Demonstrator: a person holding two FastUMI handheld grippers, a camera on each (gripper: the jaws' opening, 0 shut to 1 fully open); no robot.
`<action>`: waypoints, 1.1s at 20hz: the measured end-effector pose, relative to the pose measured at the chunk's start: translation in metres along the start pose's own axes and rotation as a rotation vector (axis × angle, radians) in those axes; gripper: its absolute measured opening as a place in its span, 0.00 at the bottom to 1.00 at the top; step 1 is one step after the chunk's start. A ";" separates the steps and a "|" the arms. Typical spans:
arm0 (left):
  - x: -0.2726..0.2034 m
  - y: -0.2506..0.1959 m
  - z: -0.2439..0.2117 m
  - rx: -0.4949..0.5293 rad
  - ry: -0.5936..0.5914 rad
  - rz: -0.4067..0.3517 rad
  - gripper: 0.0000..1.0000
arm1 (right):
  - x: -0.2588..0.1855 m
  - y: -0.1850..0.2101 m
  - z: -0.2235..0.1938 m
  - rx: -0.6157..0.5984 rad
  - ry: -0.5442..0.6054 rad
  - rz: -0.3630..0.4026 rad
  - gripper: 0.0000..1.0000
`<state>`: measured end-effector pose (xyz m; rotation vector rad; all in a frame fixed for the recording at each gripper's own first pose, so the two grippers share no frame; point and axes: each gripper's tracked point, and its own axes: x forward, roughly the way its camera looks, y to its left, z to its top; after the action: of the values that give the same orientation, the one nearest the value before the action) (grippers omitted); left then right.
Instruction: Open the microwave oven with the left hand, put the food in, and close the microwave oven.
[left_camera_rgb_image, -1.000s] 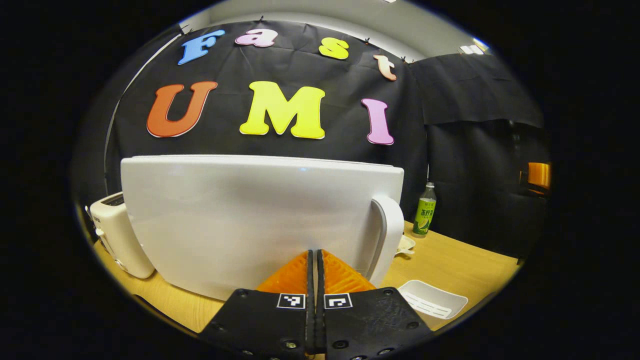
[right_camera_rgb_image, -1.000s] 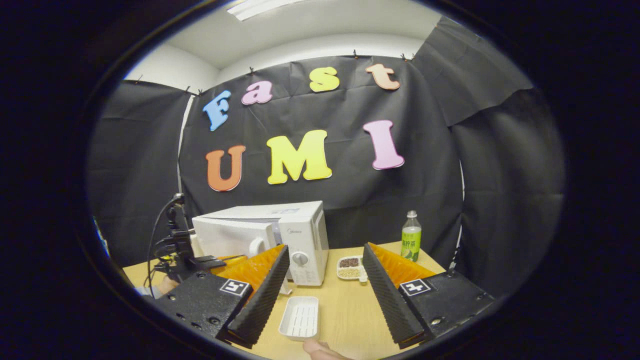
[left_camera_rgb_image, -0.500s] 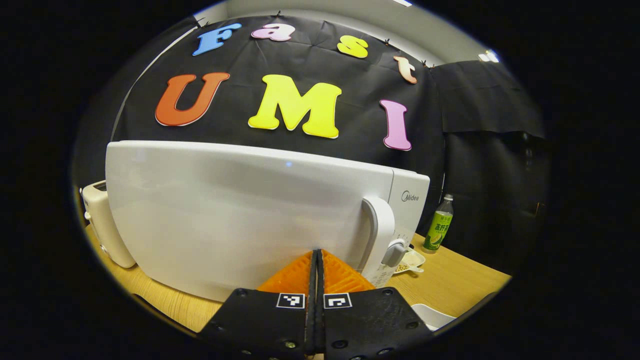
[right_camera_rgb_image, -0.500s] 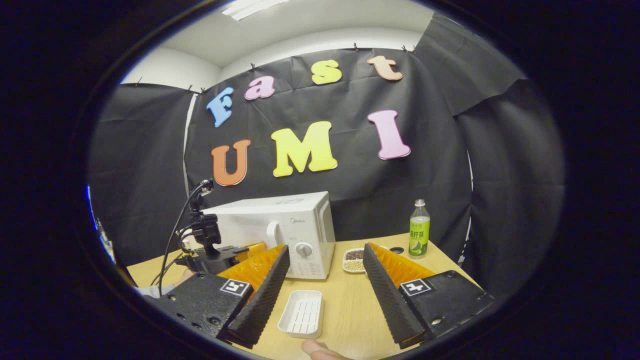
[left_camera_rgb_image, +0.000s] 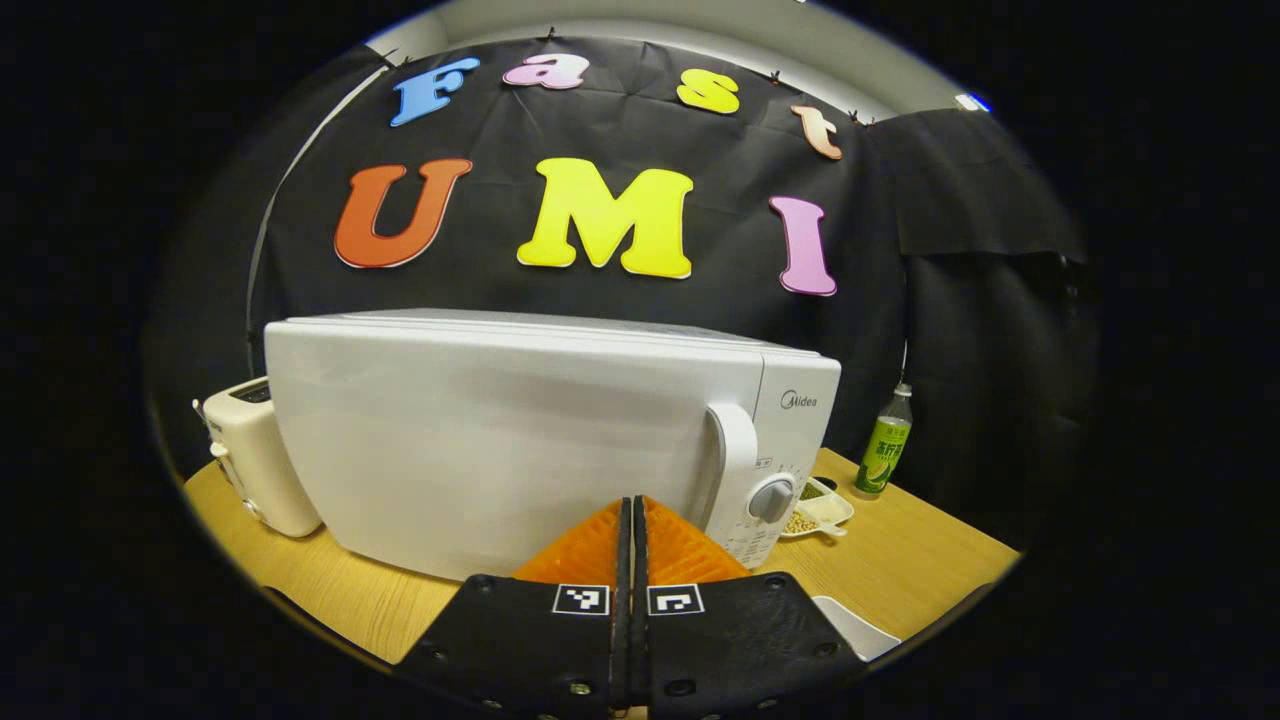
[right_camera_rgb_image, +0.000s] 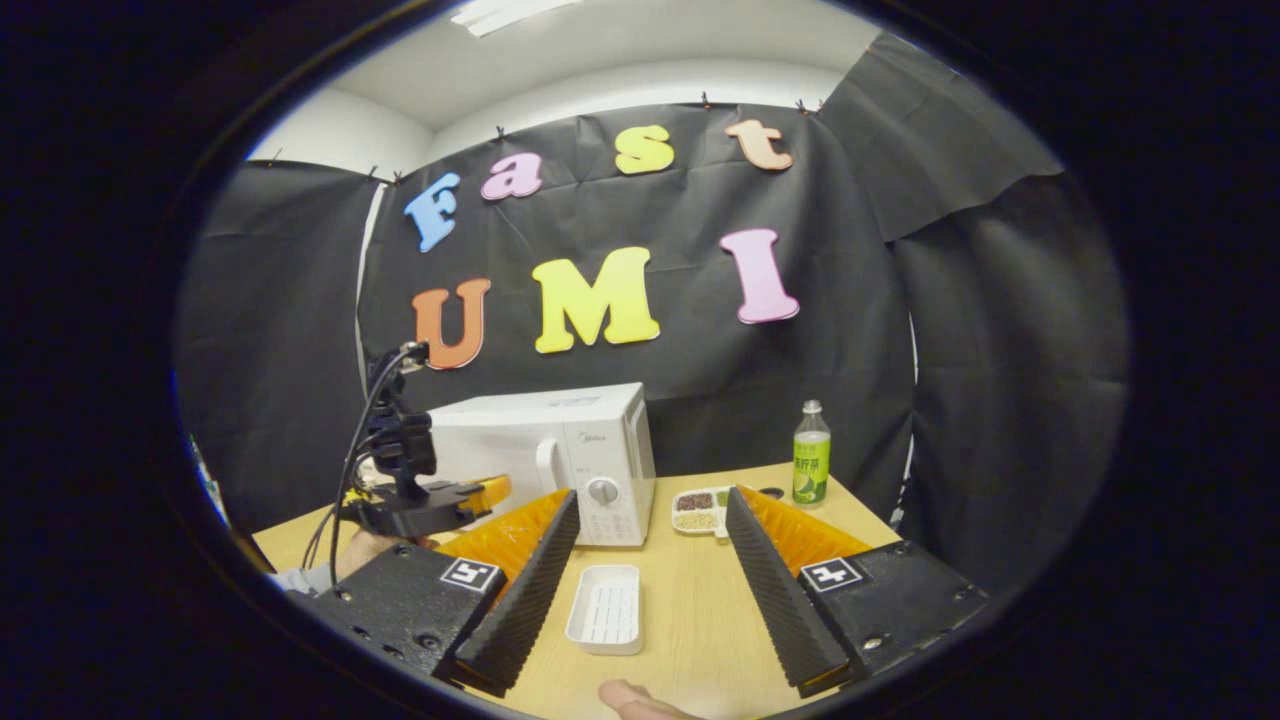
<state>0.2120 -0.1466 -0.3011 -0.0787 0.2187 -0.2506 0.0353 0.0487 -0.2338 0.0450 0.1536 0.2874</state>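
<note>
The microwave (left_camera_rgb_image: 520, 440) door, ajar a second ago, now sits flush with the control panel, and the left gripper (left_camera_rgb_image: 632, 520) has backed off a little, fingers pressed together just short of the door. The right gripper (right_camera_rgb_image: 650, 560) hangs over the near table (right_camera_rgb_image: 690, 620) edge with fingers wide apart, a white tray (right_camera_rgb_image: 606, 608) on bare wood between them. Farther off, right of the microwave, stand a food dish (right_camera_rgb_image: 697, 508) and a green bottle (right_camera_rgb_image: 811, 468). The left gripper view adds a toaster (left_camera_rgb_image: 258, 455) at far left.
</note>
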 end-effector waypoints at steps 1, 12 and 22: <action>-0.012 0.002 0.005 0.000 -0.006 0.018 0.01 | -0.006 0.005 0.001 0.002 -0.003 0.005 0.95; -0.161 0.010 0.078 0.045 -0.059 0.120 0.98 | -0.072 0.052 0.060 -0.104 -0.098 -0.020 0.95; -0.293 0.028 0.167 0.067 -0.138 0.246 0.96 | -0.117 0.042 0.148 -0.165 -0.195 -0.115 0.94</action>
<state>-0.0212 -0.0365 -0.0811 -0.0025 0.0817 -0.0072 -0.0640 0.0524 -0.0680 -0.0990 -0.0615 0.1791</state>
